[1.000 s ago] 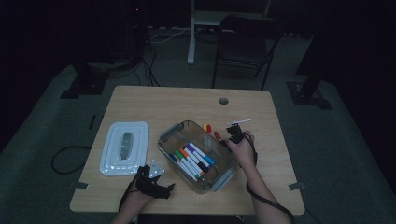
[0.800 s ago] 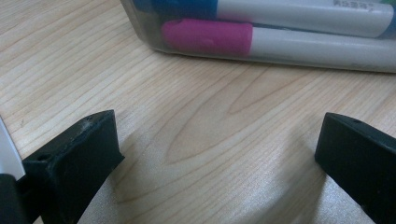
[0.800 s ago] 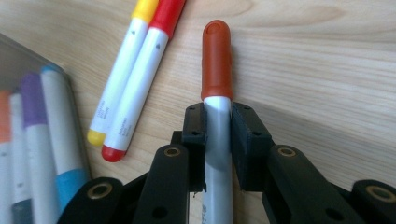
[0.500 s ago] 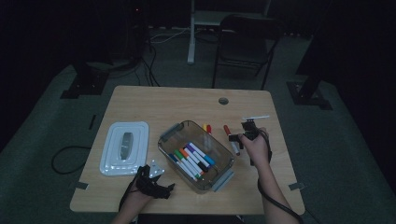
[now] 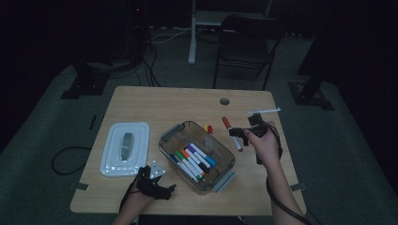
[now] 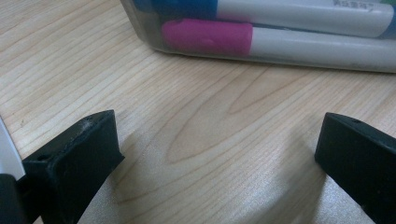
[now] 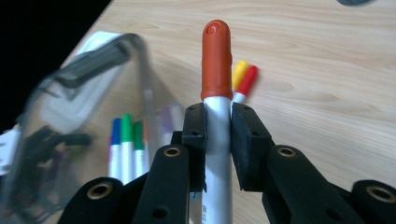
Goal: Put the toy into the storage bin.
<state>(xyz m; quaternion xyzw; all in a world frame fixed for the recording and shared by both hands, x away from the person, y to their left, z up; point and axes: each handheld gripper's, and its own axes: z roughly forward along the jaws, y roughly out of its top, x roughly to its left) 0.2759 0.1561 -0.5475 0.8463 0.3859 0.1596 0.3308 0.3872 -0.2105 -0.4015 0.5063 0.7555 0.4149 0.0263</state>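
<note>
My right gripper (image 7: pixel 218 135) is shut on a white marker with an orange-red cap (image 7: pixel 216 60), which stands up between the pads. From above, this right gripper (image 5: pixel 240 133) hangs over the table's right half, right of the clear container (image 5: pixel 220 176), and the held marker (image 5: pixel 227 123) shows beside it. Several coloured markers (image 5: pixel 193 159) lie in the container. A yellow and a red marker (image 5: pixel 207 129) lie on the wood behind it. My left gripper (image 5: pixel 157 180) rests open at the front edge, its jaws spread wide before the container wall (image 6: pixel 140 23) and a pink-capped marker (image 6: pixel 208 37).
A white lid (image 5: pixel 126 149) lies flat on the left of the wooden table (image 5: pixel 155 108). A round cable hole (image 5: pixel 224 101) sits near the far edge. A thin white stick (image 5: pixel 264 111) lies at the right. A folding chair (image 5: pixel 248 42) stands behind the table.
My right hand has risen and drifted a little to the right, carrying the orange-red marker up off the table. The left hand has stayed put.
</note>
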